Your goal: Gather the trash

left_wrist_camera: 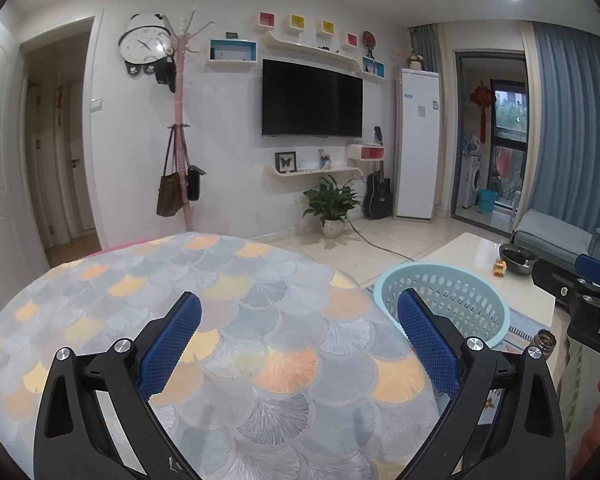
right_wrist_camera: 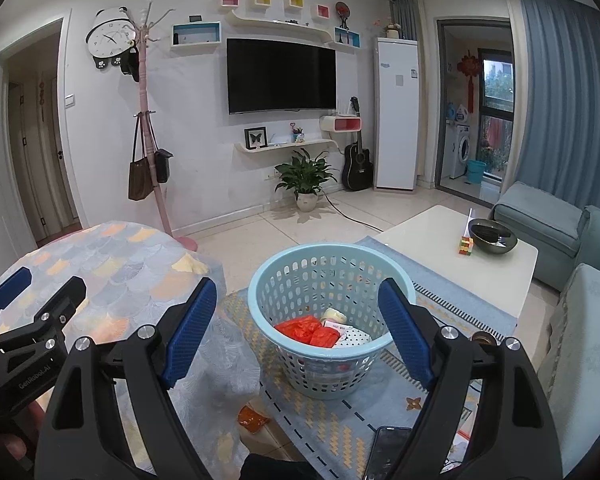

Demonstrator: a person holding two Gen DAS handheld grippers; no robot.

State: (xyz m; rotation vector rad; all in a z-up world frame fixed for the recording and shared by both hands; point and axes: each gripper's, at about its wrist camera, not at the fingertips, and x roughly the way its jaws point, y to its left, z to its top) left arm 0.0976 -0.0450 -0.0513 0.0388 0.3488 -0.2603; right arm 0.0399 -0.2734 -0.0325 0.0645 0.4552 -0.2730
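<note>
Pale blue plastic basket (right_wrist_camera: 332, 320), round, perforated walls, solid rolled rim; stands upright on a patterned blue rug, just beside the cloth-covered round table and near the white coffee table. Same basket seen in left wrist view (left_wrist_camera: 444, 300), interior hidden there. Contents, right wrist view: crumpled red-orange wrappers (right_wrist_camera: 310, 330) at the bottom left, a small pale yellowish roll-like item (right_wrist_camera: 334, 315) behind them, a white dotted package (right_wrist_camera: 354, 336) to the right; these lie touching one another. One orange wrapper (right_wrist_camera: 253, 419) lies flat on the floor outside the basket, near the hanging edge of the tablecloth, apart from the basket base.
</note>
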